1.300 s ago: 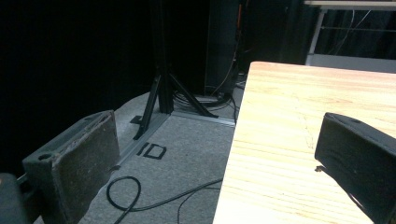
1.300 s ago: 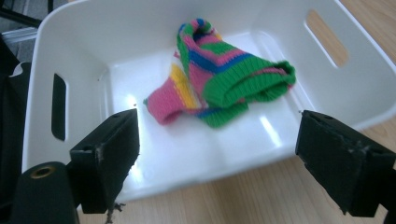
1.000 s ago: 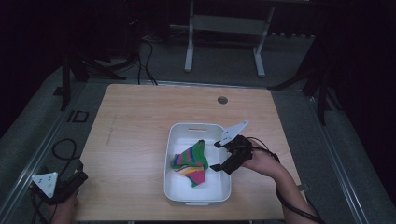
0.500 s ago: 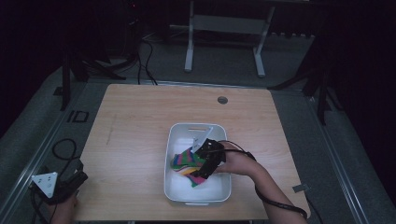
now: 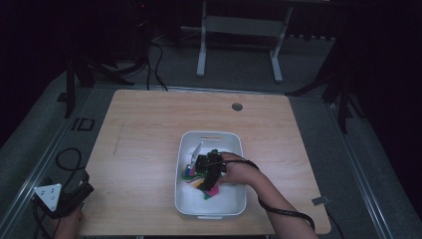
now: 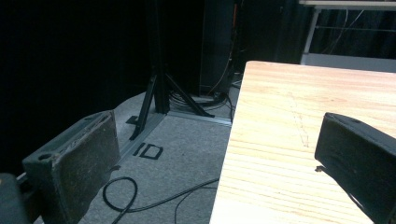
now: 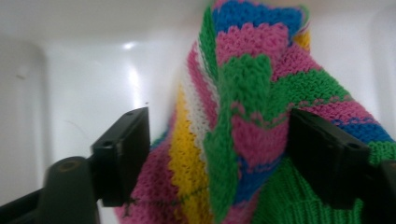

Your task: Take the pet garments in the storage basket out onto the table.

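Off the worktop's (image 5: 149, 129) left edge the left hand-held gripper (image 5: 62, 196) idles with jaws apart, while inside the white tub (image 5: 211, 137) the right hand-held gripper (image 7: 217, 154) straddles the striped knitted cloth (image 7: 243, 93), jaws spread, so squeezing probably comes next.

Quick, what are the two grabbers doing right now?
Left gripper: open, holding nothing, beside the table.
Right gripper: open around the striped knitted cloth in the white bin.
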Action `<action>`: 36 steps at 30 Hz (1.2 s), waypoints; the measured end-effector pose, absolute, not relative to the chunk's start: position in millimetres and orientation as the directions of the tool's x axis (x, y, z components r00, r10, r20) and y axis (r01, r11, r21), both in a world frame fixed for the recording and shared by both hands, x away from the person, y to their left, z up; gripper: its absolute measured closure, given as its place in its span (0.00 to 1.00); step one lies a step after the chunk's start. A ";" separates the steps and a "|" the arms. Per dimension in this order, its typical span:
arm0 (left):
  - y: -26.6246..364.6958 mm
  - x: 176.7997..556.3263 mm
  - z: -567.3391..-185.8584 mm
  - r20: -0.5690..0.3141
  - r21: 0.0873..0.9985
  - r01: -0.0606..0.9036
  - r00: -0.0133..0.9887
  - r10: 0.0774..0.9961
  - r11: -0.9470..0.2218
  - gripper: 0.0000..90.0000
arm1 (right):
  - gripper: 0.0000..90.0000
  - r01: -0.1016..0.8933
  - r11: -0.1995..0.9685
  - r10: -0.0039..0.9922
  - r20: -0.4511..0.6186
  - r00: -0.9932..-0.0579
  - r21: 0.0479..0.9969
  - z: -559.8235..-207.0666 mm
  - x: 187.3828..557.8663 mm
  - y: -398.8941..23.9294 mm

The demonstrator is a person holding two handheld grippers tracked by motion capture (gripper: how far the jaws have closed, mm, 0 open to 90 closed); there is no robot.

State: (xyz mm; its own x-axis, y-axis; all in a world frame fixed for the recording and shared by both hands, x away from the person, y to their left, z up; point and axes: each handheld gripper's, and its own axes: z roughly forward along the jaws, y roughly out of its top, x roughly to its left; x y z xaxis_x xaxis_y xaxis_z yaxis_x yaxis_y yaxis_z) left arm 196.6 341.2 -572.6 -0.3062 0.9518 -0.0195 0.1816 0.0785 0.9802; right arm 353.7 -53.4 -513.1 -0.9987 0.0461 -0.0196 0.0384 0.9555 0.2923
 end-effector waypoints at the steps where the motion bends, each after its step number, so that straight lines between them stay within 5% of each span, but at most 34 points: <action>1: 341.2 196.6 -572.6 -0.019 0.980 0.182 -0.306 0.952 0.078 0.00 | 0.34 0.027 0.958 0.039 -0.037 -0.999 0.284 -514.2 352.7 -52.1; 7: 341.0 196.5 -572.7 -0.018 0.981 0.180 -0.307 0.952 0.077 0.00 | 0.65 -0.002 0.965 0.033 -0.129 -0.991 0.261 -517.4 348.4 -49.4; 12: 341.1 196.5 -572.7 -0.020 0.980 0.181 -0.308 0.951 0.079 0.00 | 0.80 -0.008 0.966 0.033 -0.156 -0.987 0.259 -515.2 346.6 -49.4; 36: 341.0 196.7 -572.7 -0.021 0.980 0.181 -0.315 0.949 0.081 0.00 | 0.82 -0.036 0.899 0.069 -0.223 -0.972 0.437 -412.0 338.9 -80.2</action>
State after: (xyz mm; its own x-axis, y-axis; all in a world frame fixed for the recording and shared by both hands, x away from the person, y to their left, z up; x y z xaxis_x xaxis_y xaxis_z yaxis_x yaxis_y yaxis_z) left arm 196.7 341.0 -572.7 -0.3146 0.9490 -0.0206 0.1814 0.0815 0.9800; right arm 338.9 -80.2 -412.0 -0.9724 0.0689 -0.2230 -0.0365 0.8989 0.4367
